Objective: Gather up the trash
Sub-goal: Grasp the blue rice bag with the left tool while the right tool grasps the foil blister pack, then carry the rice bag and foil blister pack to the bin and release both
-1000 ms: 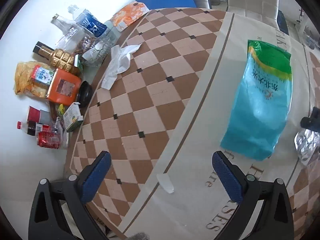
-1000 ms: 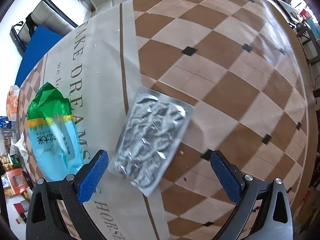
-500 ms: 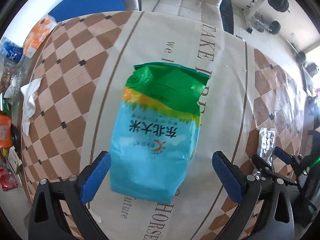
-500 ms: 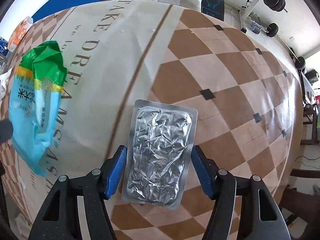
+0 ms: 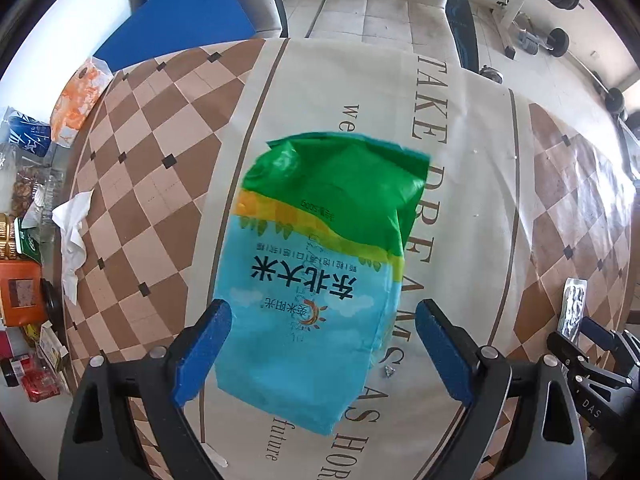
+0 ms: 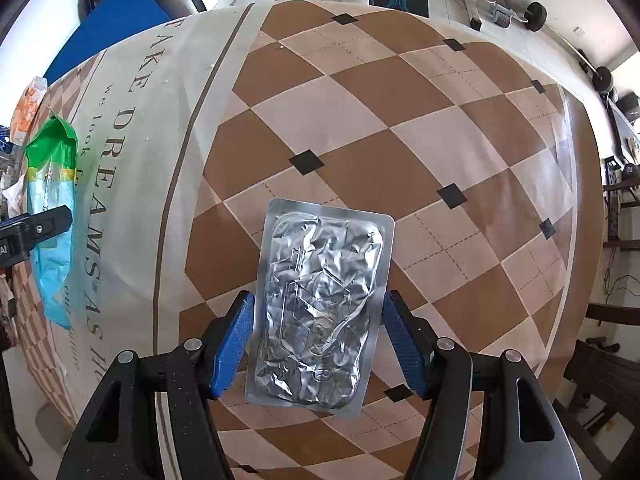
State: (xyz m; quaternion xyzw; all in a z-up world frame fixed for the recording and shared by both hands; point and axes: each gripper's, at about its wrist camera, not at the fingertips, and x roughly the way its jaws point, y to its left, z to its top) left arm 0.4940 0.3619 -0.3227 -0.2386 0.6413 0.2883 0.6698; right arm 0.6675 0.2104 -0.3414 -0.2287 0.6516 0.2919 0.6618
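Right wrist view: the right gripper (image 6: pixel 316 346) points down at a checkered tablecloth (image 6: pixel 400 120), its blue pads pressed on the two long edges of a crumpled silver foil blister pack (image 6: pixel 320 304), which it grips at its near half. Its jaws have just been closing on the pack.

Left wrist view: the left gripper (image 5: pixel 322 354) hangs over a blue-and-green plastic rice bag (image 5: pixel 320 264) lying flat on the cloth's pale lettered band. Its jaws stand wide, having just been closing a little, with the bag's near end between them; the left pad overlaps the bag's edge, the right pad stands clear, and no squeeze shows.

At the far left edge of the table lie a crumpled white tissue (image 5: pixel 72 236), an orange snack wrapper (image 5: pixel 82 96) and a clutter of bottles and boxes (image 5: pixel 24 280).
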